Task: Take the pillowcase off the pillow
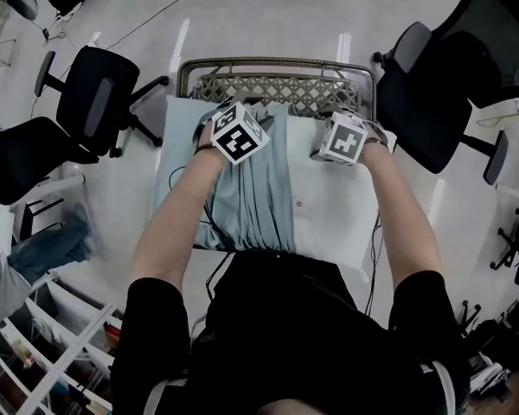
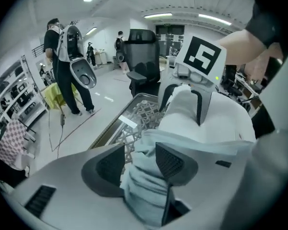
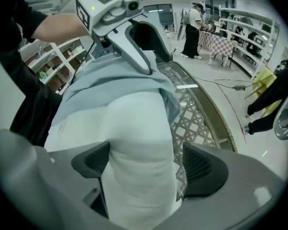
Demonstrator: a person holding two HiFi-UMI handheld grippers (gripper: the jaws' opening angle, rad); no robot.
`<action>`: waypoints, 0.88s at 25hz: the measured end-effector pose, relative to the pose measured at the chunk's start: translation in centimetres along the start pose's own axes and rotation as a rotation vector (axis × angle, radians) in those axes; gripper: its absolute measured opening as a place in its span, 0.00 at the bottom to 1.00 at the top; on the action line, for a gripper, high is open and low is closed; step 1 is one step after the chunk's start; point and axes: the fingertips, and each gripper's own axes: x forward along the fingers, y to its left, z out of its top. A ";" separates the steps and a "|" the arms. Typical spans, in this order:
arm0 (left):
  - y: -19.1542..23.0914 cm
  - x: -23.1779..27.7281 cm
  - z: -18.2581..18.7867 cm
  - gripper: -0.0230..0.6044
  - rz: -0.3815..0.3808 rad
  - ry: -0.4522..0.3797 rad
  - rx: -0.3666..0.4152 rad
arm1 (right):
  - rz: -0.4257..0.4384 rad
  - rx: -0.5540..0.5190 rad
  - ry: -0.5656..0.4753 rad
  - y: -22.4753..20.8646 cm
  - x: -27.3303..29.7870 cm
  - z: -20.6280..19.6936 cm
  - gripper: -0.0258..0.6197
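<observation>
A white pillow (image 1: 329, 206) lies across the person's lap and a woven rack, with the pale blue pillowcase (image 1: 255, 188) bunched over its left half. In the left gripper view, my left gripper (image 2: 139, 159) stands open at the far edge. A roll of pillowcase cloth (image 2: 144, 186) sits between its jaws, and a gap shows beside the left pad. My right gripper (image 3: 151, 164) is wide open astride the pillow's bare white corner (image 3: 139, 143), with lattice showing beside its right pad. In the head view both marker cubes sit side by side over the pillow's far edge.
The woven metal-framed rack (image 1: 277, 85) stands just beyond the pillow. Black office chairs flank it at the left (image 1: 95, 93) and the right (image 1: 450, 76). White shelving (image 1: 52, 335) is at the lower left. People (image 2: 62, 66) stand farther off on the pale floor.
</observation>
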 end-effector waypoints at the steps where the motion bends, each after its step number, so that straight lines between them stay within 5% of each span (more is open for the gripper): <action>1: -0.6 1.1 0.2 0.35 -0.023 0.004 0.001 | 0.027 -0.010 0.030 0.2 1.1 -0.1 0.79; 5: -1.6 4.0 -0.1 0.35 -0.066 0.051 0.008 | 0.185 0.017 0.069 1.7 4.6 -1.2 0.78; 6: -1.7 4.0 -0.5 0.32 -0.060 0.079 0.046 | 0.213 0.019 0.061 2.1 4.6 -1.2 0.76; 8: -2.0 3.7 -1.7 0.09 -0.037 0.154 0.177 | 0.249 0.001 0.052 2.8 4.0 -1.0 0.64; 12: -1.3 2.5 -4.3 0.06 0.024 0.271 0.357 | 0.261 -0.012 0.029 3.1 1.7 -1.1 0.43; 16: 1.9 0.4 -6.2 0.05 0.090 0.301 0.364 | 0.143 -0.023 -0.033 0.2 0.2 0.1 0.43; 22: 4.3 -2.7 -6.2 0.07 0.222 0.222 0.218 | -0.106 -0.079 0.013 -2.2 -1.1 2.9 0.57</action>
